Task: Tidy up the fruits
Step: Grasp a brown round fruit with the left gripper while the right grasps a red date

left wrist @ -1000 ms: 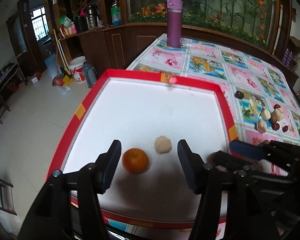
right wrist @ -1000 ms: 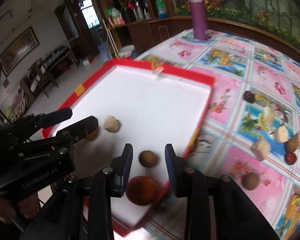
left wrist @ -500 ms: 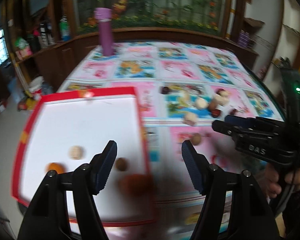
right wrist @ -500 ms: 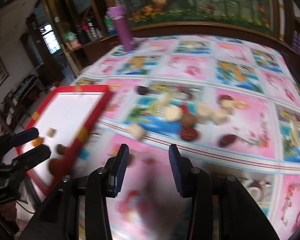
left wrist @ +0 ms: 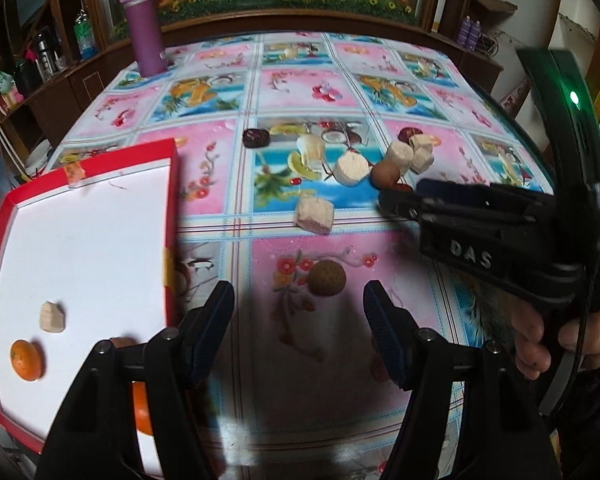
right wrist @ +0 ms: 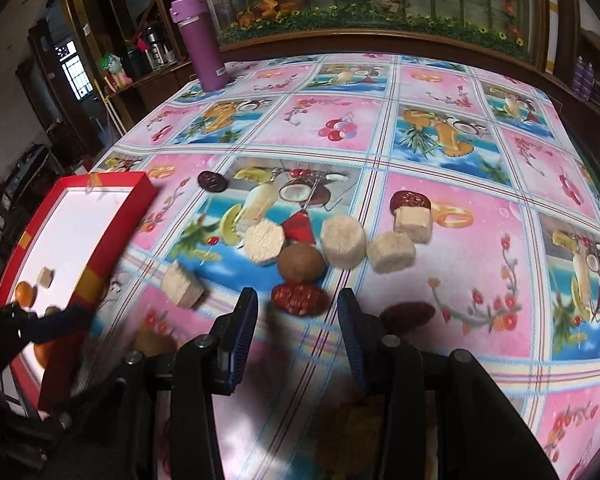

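The table, under a pink and blue fruit-print cloth, has bare room along its far half and right side. A red-rimmed white tray lies at its left edge, mostly unfilled, with a small orange and a pale chunk near the tray's near-left corner. A purple bottle stands upright at the far-left corner. Pale round slices, a brown fruit and red dates cluster mid-table, close together. The left gripper hangs with fingers set wide and nothing between them, a rough brown round fruit lying just beyond. The right gripper has a narrower, unfilled gap, just short of a date.
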Tool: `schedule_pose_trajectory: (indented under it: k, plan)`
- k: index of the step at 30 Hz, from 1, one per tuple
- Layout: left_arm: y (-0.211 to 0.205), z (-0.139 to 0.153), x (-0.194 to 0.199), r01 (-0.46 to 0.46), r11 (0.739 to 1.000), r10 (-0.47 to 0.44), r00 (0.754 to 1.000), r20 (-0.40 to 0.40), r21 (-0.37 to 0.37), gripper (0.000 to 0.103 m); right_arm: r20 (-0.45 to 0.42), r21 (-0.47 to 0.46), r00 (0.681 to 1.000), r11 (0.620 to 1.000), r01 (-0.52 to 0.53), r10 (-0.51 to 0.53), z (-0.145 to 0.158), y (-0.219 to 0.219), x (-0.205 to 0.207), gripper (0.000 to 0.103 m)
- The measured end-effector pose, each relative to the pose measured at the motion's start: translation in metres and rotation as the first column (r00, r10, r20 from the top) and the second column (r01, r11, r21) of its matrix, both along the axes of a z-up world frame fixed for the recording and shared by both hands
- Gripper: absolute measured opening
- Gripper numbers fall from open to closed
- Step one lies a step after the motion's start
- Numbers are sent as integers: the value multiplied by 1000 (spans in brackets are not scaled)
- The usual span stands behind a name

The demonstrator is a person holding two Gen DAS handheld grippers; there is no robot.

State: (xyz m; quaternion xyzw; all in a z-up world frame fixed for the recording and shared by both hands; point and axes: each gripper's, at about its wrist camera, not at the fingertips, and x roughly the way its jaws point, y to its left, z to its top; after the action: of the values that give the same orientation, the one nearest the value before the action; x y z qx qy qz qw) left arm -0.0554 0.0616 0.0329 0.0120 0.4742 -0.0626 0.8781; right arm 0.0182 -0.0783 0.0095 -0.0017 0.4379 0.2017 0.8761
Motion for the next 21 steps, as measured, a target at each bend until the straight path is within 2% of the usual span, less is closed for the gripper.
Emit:
schedule_pose_trajectory:
  k: [3,5,10,13,16,21]
  plan:
    - [-2,-5,4,-2,1000,2,1000,-16,0,68,6,-4,1000,1000,3,-3,-3,1,2,40]
    - [-3,-8,7,0,1000,0,1000,-24,2,68,18,-17,1000,1000,-4,4,-3,1,1,30]
    - [-8,-14,15,-2,1000,2,999,-40,1,67,13,18,1000,1000,-3,3,-3,-8,2,30]
    - [-12,-19,18,4,1000,-4,999,-48,6,57,-2,49,1000,999,-3,3,-3,-14,3,30]
    - [-14,-21,20,2,1000,-1,999,-39,20,54,-12,70,1000,998,-6,7,-2,-15,2,30]
    - [-14,-20,21,5,1000,-5,1000,-27,5,31,-3,93,1000,995,-23,23,2,-14,-2,30]
